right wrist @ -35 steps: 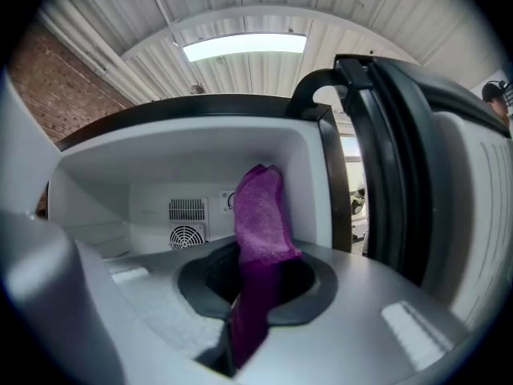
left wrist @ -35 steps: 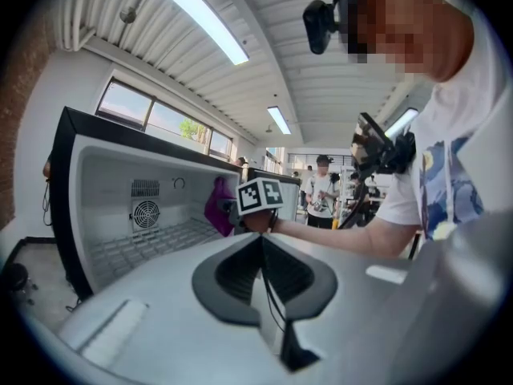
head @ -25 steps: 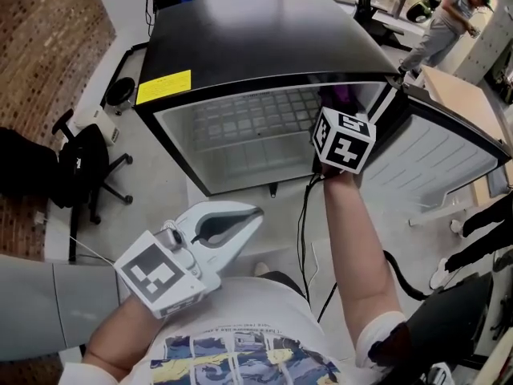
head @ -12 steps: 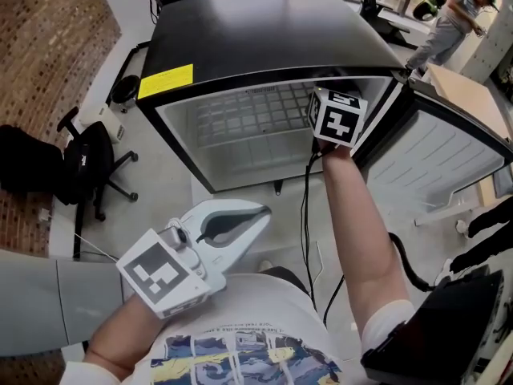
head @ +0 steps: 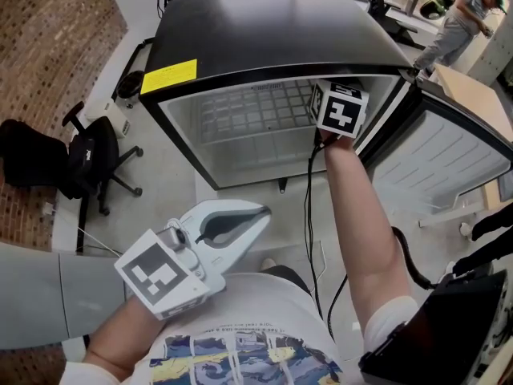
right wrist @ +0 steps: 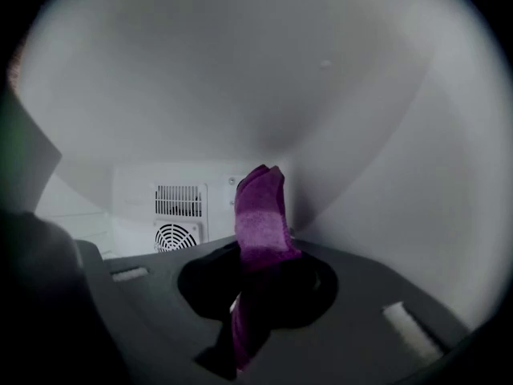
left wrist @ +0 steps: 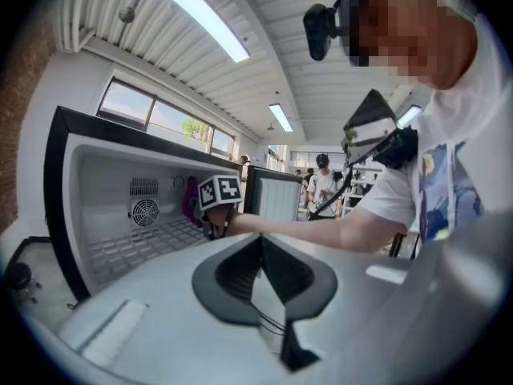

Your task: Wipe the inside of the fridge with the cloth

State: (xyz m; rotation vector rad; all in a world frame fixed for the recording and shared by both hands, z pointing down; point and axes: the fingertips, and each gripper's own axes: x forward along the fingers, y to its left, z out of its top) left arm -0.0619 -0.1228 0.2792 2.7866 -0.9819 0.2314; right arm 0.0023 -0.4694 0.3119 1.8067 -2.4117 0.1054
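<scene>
Right gripper (right wrist: pixel 258 253) pinches purple cloth (right wrist: pixel 260 207); left gripper (left wrist: pixel 260 244) closed, empty

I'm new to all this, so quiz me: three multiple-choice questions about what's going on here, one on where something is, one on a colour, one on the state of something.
1. Where is the cloth?
A. On the floor
B. Inside the fridge
C. On the fridge's top

2. What colour is the label on the fridge's top?
A. Red
B. Green
C. Yellow

3. How is the fridge door?
A. Open
B. Shut
C. Taken off

Answers:
1 B: the right gripper clamps it between the fridge's white inner walls, near the fan vent.
2 C: a yellow rectangle sits at the black top's front left corner.
3 A: it stands swung out to the right, its pale inner face showing.
</scene>
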